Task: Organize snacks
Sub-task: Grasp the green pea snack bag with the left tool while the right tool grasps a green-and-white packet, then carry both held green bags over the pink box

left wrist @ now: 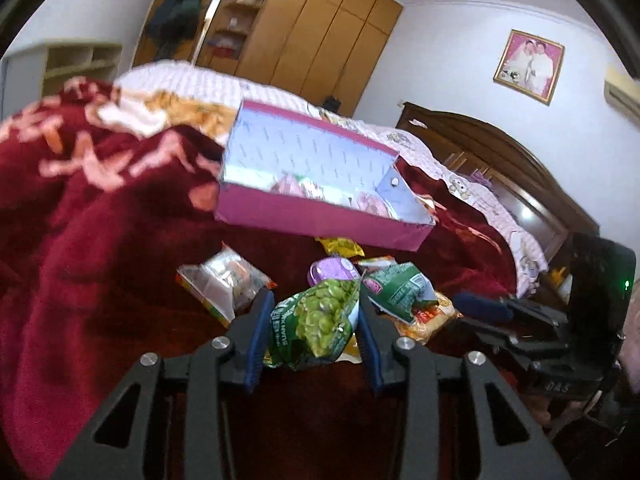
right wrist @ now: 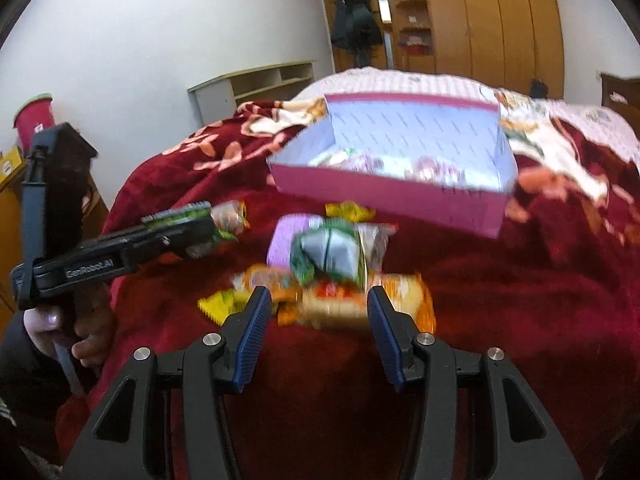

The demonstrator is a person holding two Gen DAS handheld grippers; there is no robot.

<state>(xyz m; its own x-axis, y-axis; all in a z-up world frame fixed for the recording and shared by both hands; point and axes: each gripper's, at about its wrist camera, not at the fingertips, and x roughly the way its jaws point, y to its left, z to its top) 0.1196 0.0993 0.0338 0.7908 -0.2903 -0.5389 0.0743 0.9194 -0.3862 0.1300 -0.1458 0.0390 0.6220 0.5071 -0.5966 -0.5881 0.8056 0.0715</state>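
Observation:
My left gripper (left wrist: 316,312) is shut on a green pea snack bag (left wrist: 320,320) and holds it above the red blanket. It also shows in the right wrist view (right wrist: 192,228), with the green bag (right wrist: 182,214) between its fingers. My right gripper (right wrist: 318,316) is open and empty, just in front of a pile of loose snack packets (right wrist: 332,264). An open pink box (left wrist: 320,184) with several packets inside lies beyond the pile; it also shows in the right wrist view (right wrist: 392,196). A clear packet (left wrist: 224,284) lies left of the pile.
The dark red flowered blanket (left wrist: 100,240) covers the bed. A wooden headboard (left wrist: 500,152) is at the right, a wardrobe (left wrist: 320,32) behind. My right gripper's body (left wrist: 540,328) is at the right in the left wrist view. A low shelf (right wrist: 256,84) stands by the wall.

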